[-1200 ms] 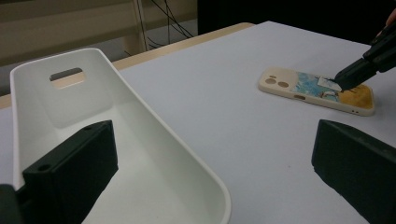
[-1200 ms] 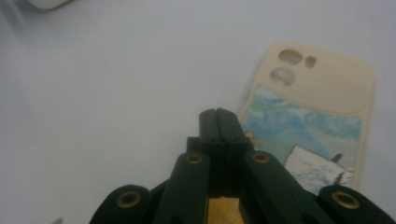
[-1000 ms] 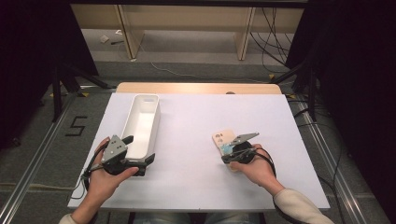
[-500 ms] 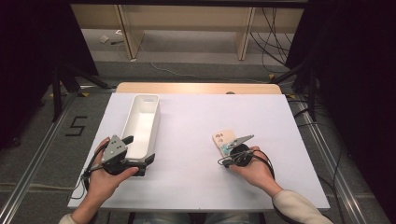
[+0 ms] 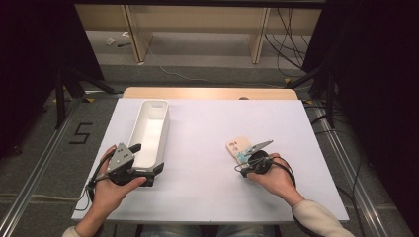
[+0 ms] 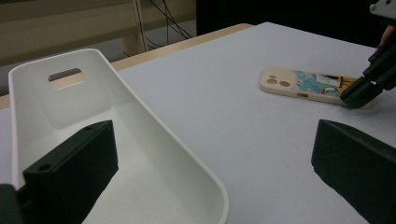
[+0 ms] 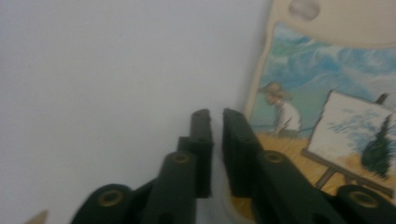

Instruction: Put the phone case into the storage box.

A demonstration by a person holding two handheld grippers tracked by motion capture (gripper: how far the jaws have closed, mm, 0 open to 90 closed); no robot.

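From above, our right gripper [image 5: 245, 159] sits at the near edge of the cream phone case with a painted scene [image 5: 239, 148], right of centre on the white table [image 5: 197, 128]. Its own view shows the jaws just parting, a narrow gap, nothing pinched. Earlier they covered more of the case. Our left gripper [image 5: 147, 174], jaws spread, straddles the long white plastic bin's [image 6: 140, 121] near right wall.

We took this for a lab-like recording room — black curtains [image 5: 29, 74] hung on both sides, a white-topped table [image 5: 207, 128] stood on grey carpet [image 5: 44, 163], and a black floor mark reading 5 [image 5: 81, 133] lay beside it. Loose cables [image 5: 291, 29] trailed beneath pale wooden benches [image 5: 197, 15] behind — no domestic furnishings.
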